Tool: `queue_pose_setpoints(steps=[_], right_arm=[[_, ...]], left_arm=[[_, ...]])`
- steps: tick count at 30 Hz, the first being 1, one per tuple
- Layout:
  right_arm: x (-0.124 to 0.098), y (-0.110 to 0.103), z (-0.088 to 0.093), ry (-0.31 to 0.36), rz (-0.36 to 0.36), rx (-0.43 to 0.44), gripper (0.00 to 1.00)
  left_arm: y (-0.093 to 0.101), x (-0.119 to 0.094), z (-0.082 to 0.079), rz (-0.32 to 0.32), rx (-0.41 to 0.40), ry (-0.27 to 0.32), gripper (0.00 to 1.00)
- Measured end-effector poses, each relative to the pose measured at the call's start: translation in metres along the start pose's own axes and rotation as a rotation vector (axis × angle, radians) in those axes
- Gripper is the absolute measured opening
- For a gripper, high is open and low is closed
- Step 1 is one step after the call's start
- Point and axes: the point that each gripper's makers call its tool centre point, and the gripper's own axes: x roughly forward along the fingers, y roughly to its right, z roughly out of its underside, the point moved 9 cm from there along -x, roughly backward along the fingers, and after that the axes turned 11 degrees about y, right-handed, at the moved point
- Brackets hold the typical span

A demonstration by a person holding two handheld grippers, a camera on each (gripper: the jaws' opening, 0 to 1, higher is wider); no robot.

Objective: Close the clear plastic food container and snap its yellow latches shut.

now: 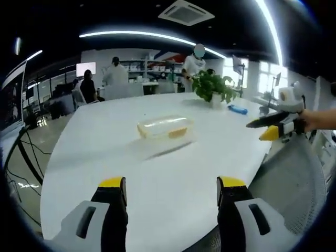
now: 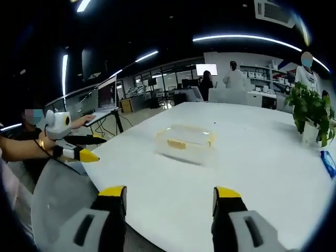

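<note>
Container position: the clear plastic food container (image 1: 164, 127) sat out in the middle of the white table (image 1: 157, 194), straight ahead of both claws and well apart from each.
Long axis: in the left gripper view the box lay broadside, long side running across the picture; in the right gripper view (image 2: 186, 142) it sat at a slight angle, a long wall facing the camera.
Latches: yellow latches (image 1: 178, 133) showed along the near long side; whether they were snapped I could not tell. The lid looked to be resting on top, though the blur left that uncertain.
Left claw: the left claw (image 1: 171, 184) was released, jaws spread wide, holding nothing, hovering over the near table edge.
Right claw: the right claw (image 2: 170, 193) was likewise spread and empty, at the near rim.
Nearer hand: neither looked clearly closer; I would judge both needed a long forward reach, one coming in from each side of the box.
Surface: smooth, bare white top; I would expect the light box to slide if pushed from one side alone.
Room: open office with ceiling strip lights, a potted plant (image 1: 214, 86) and a small blue object (image 1: 237, 108) on the far part of the table, people standing at the back, a grey mesh chair (image 1: 294, 178) by the edge.
</note>
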Motion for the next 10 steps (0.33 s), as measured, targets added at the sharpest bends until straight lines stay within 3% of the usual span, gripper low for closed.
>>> queue_pose_setpoints(steps=[10], right_arm=[[0.0003,-0.0011,0.0013,-0.007,-0.009,-0.006,0.65]], left_arm=[[-0.0009,0.0001,0.0016,-0.006,0.003,-0.009,0.68]])
